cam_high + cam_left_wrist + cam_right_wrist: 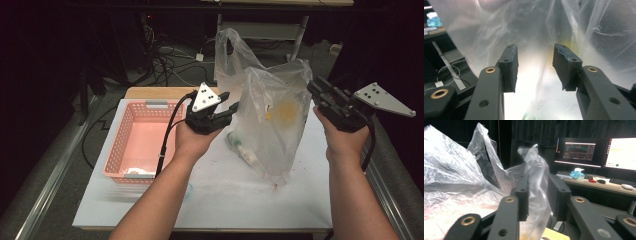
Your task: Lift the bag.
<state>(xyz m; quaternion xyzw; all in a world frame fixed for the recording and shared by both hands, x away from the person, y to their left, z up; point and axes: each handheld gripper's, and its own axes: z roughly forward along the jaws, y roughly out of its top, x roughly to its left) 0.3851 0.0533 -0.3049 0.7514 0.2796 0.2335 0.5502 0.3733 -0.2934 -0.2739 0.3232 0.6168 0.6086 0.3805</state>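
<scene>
Clear plastic bag (pixel 272 120) stands upright on the white table (pixel 220 195), between the two grippers. Left gripper (pixel 226 107) jaws parted, bag film just ahead of the pads (pixel 510 65), not pinched. Right gripper (pixel 314 90) jaws apart with a bag handle strip (pixel 537 185) hanging loose between them, pads not pressing. Pink basket (pixel 137 142) sits left of left gripper.

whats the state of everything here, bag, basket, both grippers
clear plastic bag: standing upright on the white table, mouth up, items inside
pink plastic basket: upright left of the bag, nearly empty
left gripper: open, jaws apart against the bag's side, nothing pinched
right gripper: open, a fold of the bag hanging between its jaws
</scene>
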